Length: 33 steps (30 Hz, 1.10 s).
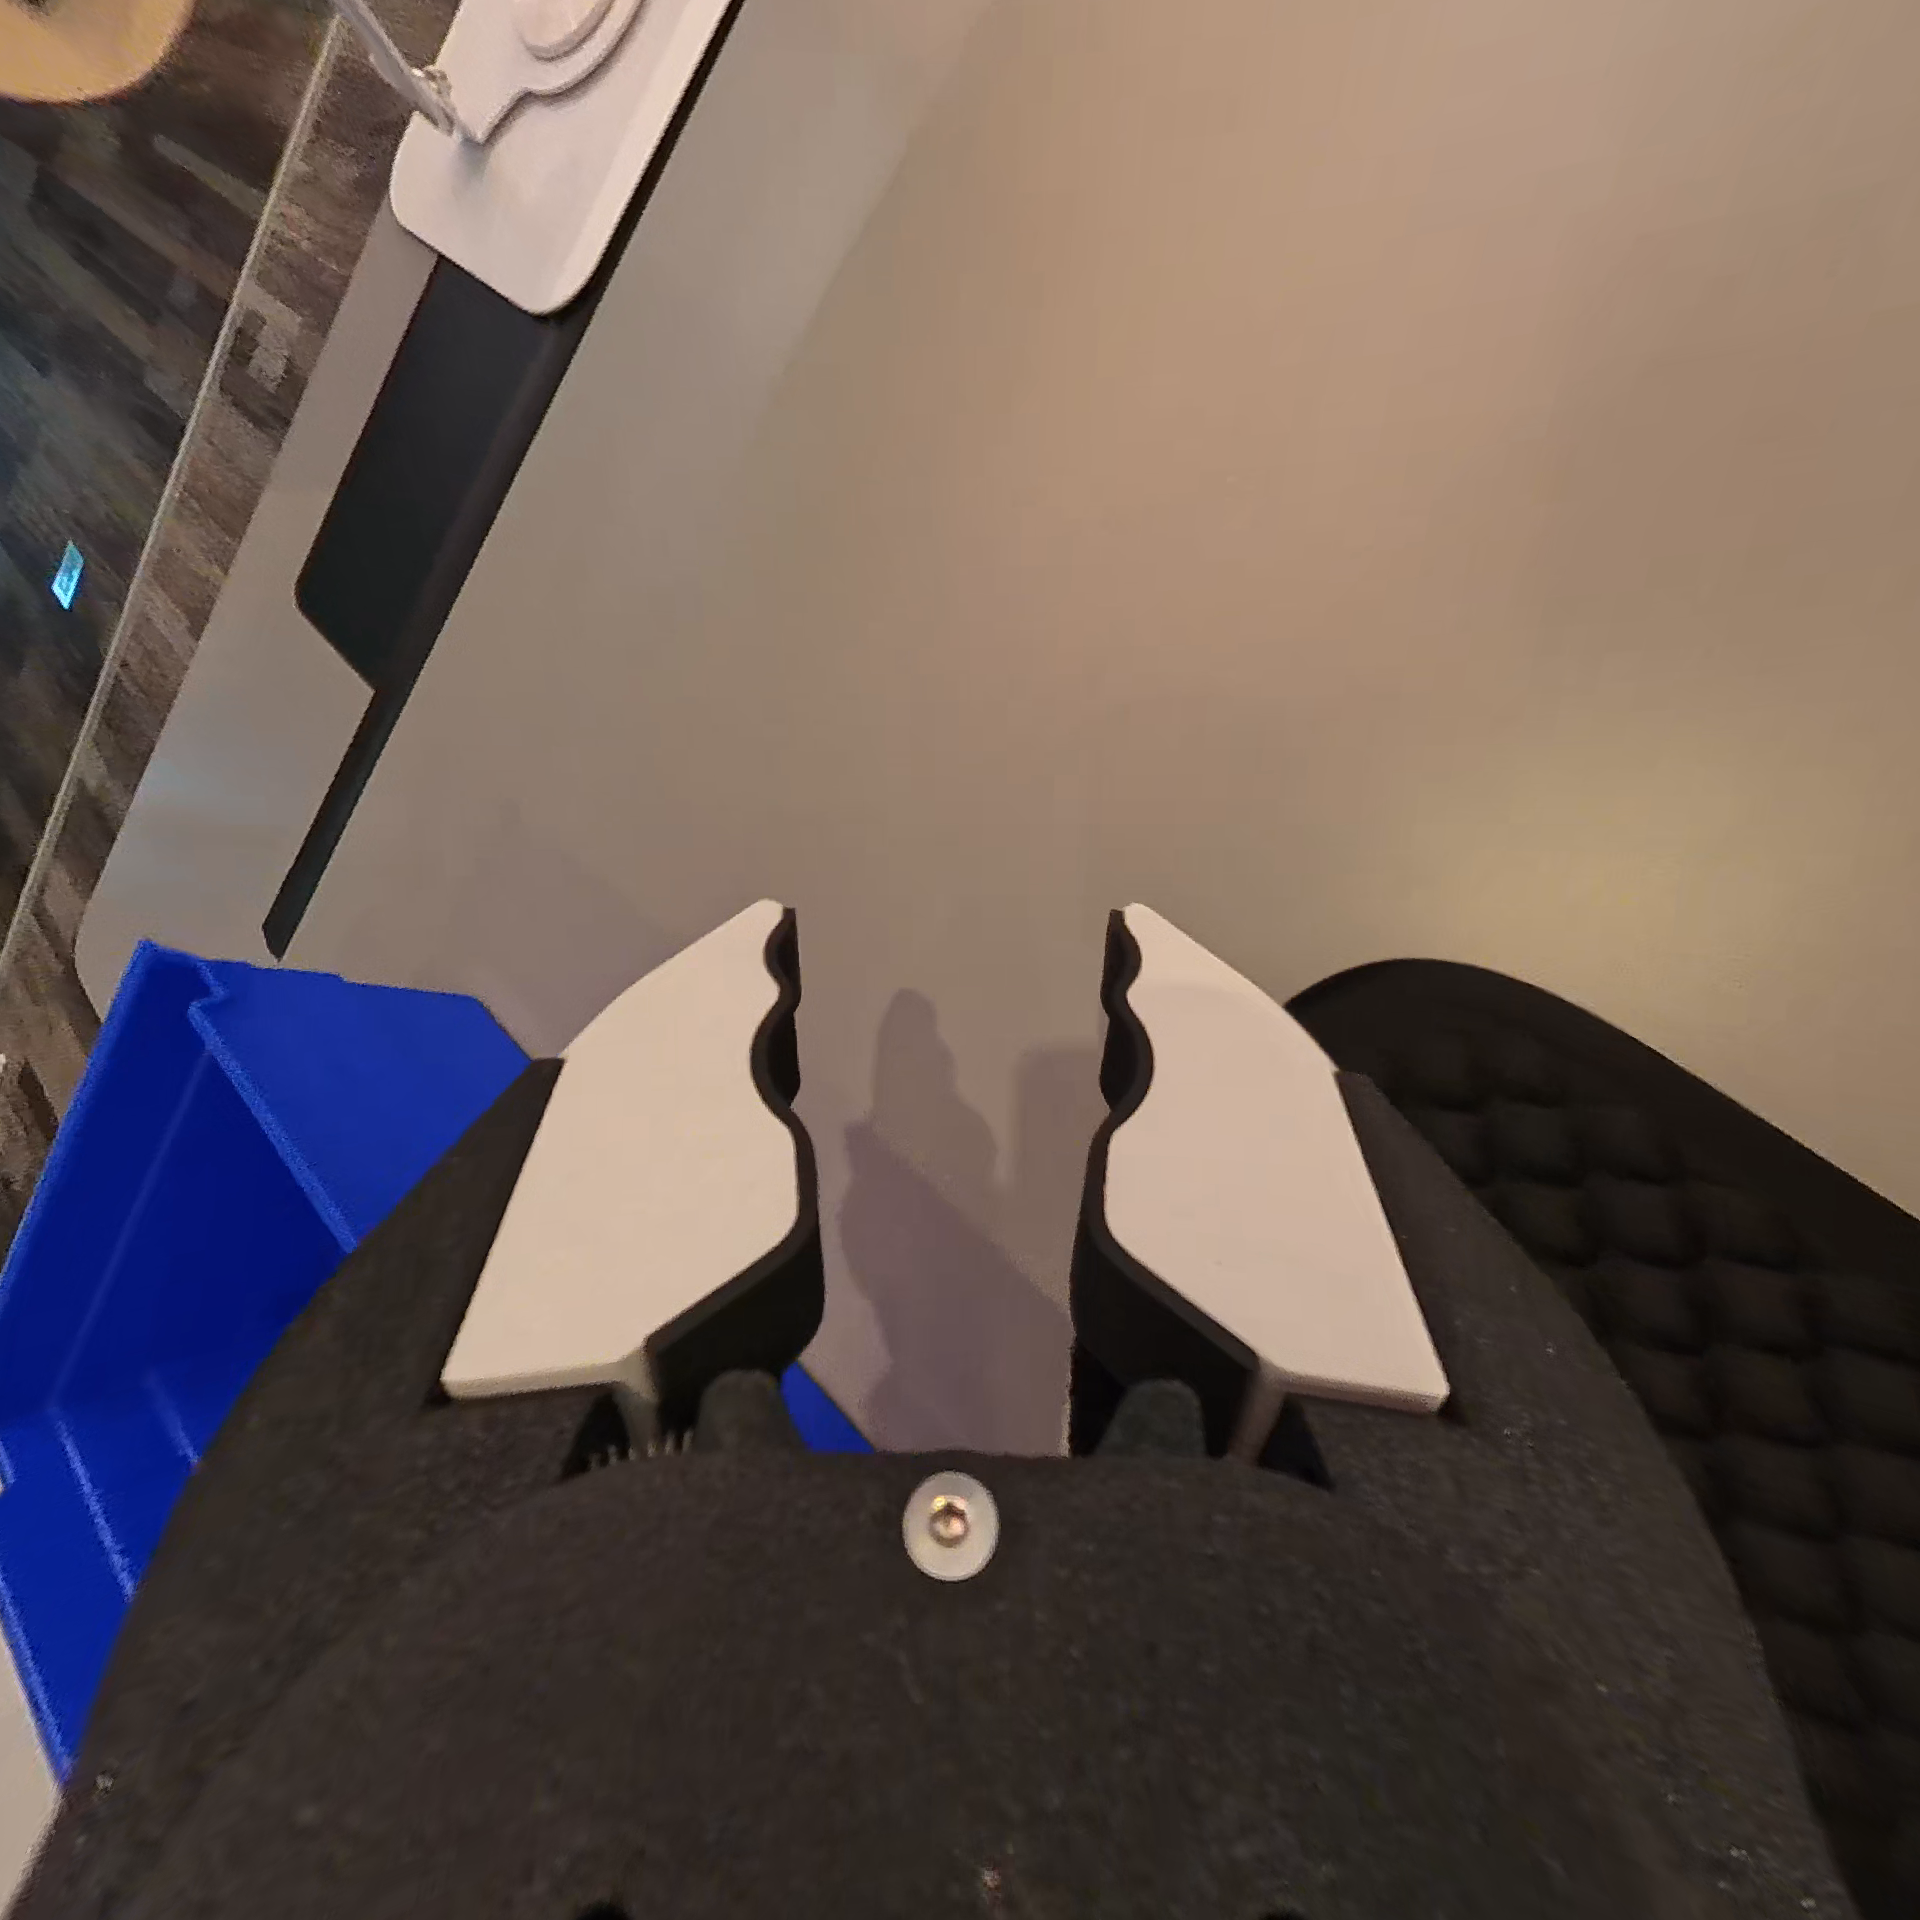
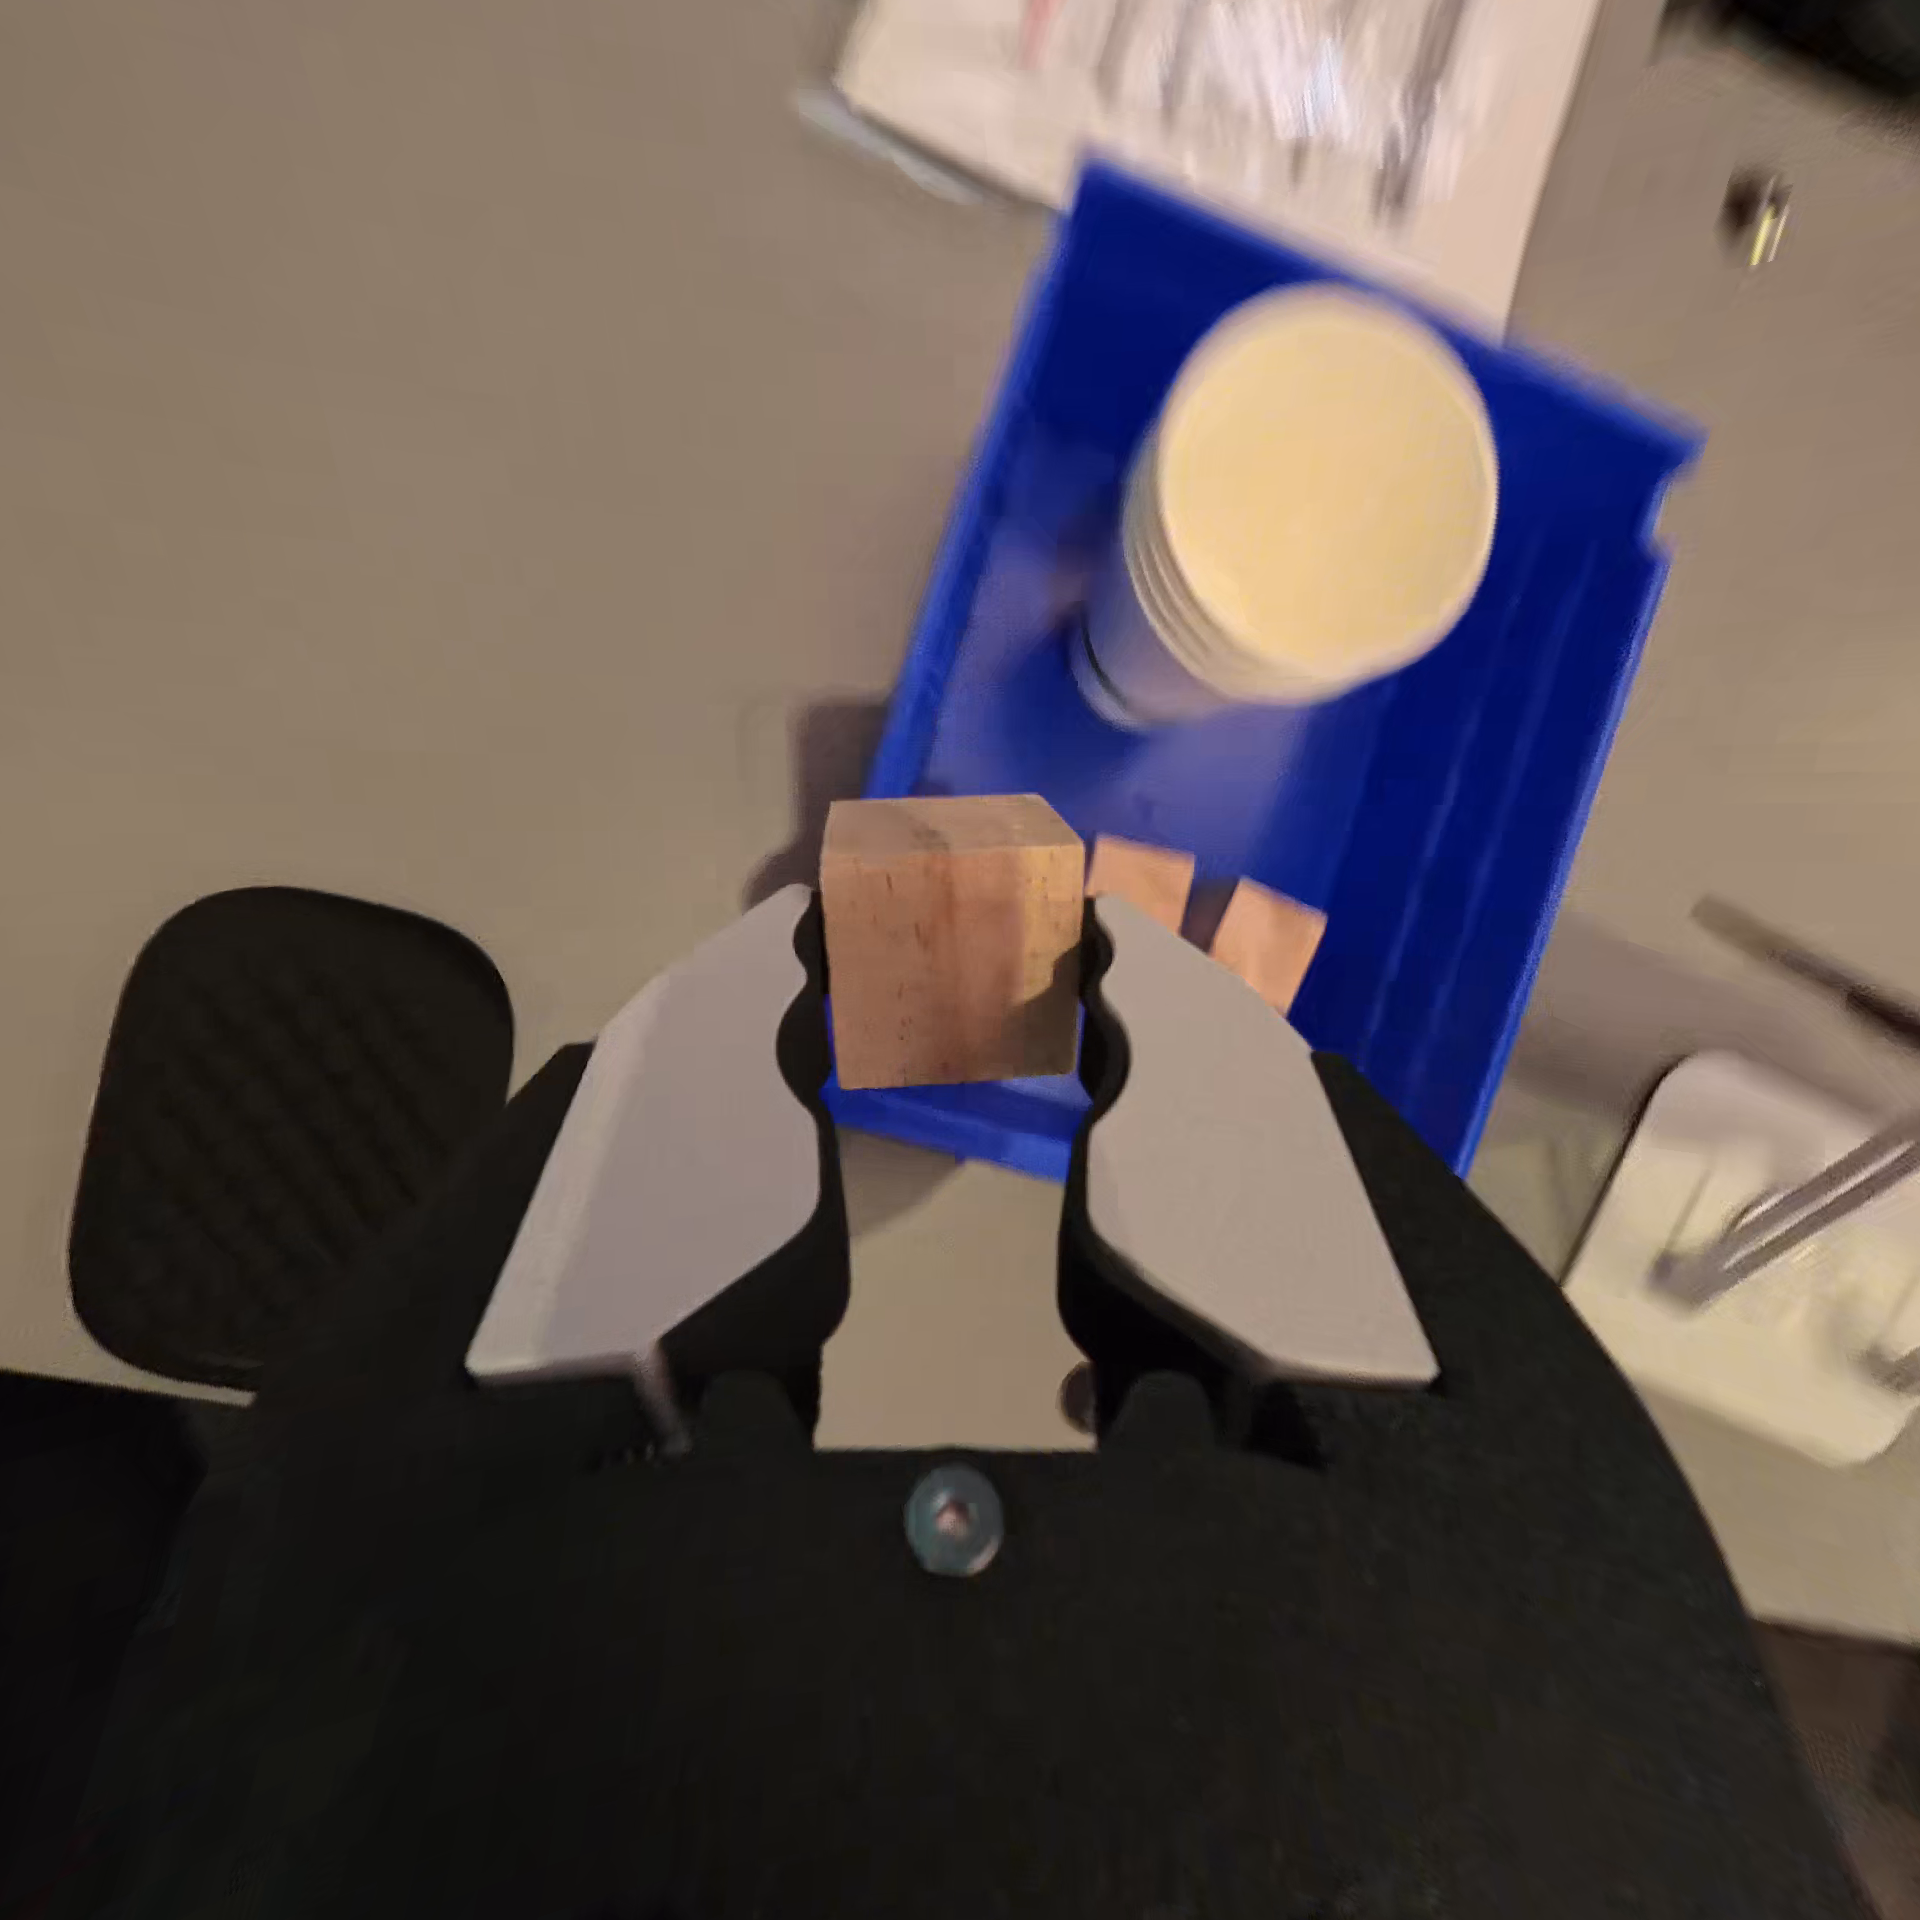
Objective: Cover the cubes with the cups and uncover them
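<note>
In the right wrist view my right gripper (image 2: 951, 961) is shut on a wooden cube (image 2: 951, 940) and holds it above the near end of a blue bin (image 2: 1475, 883). Two more wooden cubes (image 2: 1205, 920) lie in the bin just behind it. A stack of upside-down paper cups (image 2: 1320, 488) stands in the bin farther back. In the left wrist view my left gripper (image 1: 954, 1003) is open and empty above the bare grey table (image 1: 1143, 520). A corner of the blue bin (image 1: 208, 1195) shows at its lower left.
A black mesh chair back sits at the table's edge in the left wrist view (image 1: 1714, 1247) and in the right wrist view (image 2: 281, 1122). A black slab (image 1: 436, 468) and a white base (image 1: 540, 135) lie at far left. Papers (image 2: 1195, 94) lie behind the bin. A white stand (image 2: 1766, 1247) is at right.
</note>
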Each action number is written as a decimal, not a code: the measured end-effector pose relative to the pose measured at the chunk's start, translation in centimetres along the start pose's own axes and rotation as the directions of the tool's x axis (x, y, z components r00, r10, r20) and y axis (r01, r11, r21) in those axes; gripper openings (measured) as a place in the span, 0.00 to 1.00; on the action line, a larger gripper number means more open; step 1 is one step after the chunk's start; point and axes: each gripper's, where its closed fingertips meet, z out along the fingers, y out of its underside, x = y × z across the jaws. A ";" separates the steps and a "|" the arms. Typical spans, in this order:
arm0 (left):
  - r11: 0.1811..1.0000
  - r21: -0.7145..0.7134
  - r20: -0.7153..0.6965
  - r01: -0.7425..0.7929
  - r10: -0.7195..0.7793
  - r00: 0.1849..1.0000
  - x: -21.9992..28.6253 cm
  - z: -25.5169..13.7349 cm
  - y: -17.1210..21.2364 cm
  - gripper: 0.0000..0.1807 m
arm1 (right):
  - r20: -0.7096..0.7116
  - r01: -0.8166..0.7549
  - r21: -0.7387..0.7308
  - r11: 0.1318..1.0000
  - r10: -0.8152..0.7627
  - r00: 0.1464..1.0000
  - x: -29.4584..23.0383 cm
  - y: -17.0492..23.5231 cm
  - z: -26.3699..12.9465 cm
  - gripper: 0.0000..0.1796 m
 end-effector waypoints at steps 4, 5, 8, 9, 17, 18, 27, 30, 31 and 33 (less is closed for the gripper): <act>1.000 0.005 -0.003 -0.023 0.023 1.000 0.2 0.2 -0.8 0.31 | 0.065 -0.174 -0.130 0.976 0.183 0.981 1.8 5.4 4.4 0.25; 1.000 0.007 -0.003 -0.026 0.026 1.000 0.3 0.1 -1.1 0.31 | 0.058 -0.193 -0.164 0.967 0.204 0.977 2.1 6.5 5.6 0.25; 0.999 0.007 0.004 -0.036 0.036 0.999 0.2 -0.4 -1.5 0.31 | 0.036 -0.224 -0.230 0.947 0.239 0.970 2.8 8.8 8.7 0.25; 0.999 0.007 0.007 -0.041 0.040 0.999 0.3 -0.6 -1.5 0.31 | 0.028 -0.233 -0.247 0.941 0.248 0.968 2.9 9.3 9.5 0.25; 0.999 0.003 0.023 -0.052 0.051 0.998 0.4 -2.0 -1.0 0.31 | -0.046 -0.235 -0.307 0.922 0.232 0.972 3.6 11.0 12.0 0.25; 0.999 0.003 0.023 -0.052 0.052 0.998 0.5 -2.0 -1.0 0.31 | -0.056 -0.231 -0.308 0.923 0.225 0.973 3.6 11.1 12.0 0.25; 0.998 0.001 0.013 -0.066 0.066 0.998 0.9 -1.8 -1.2 0.30 | -0.090 -0.222 -0.309 0.925 0.204 0.975 4.0 11.4 12.9 0.25; 0.998 0.002 0.008 -0.070 0.070 0.997 1.3 -1.6 -1.2 0.30 | -0.093 -0.220 -0.304 0.927 0.201 0.975 4.0 11.3 13.1 0.25; 0.998 0.002 0.004 -0.069 0.069 0.998 1.4 -1.5 -1.2 0.30 | -0.092 -0.219 -0.302 0.928 0.200 0.976 3.9 11.2 13.1 0.25; 0.998 0.003 0.003 -0.063 0.063 0.998 1.5 -1.4 -1.2 0.30 | -0.087 -0.207 -0.298 0.932 0.190 0.978 3.8 11.1 13.0 0.29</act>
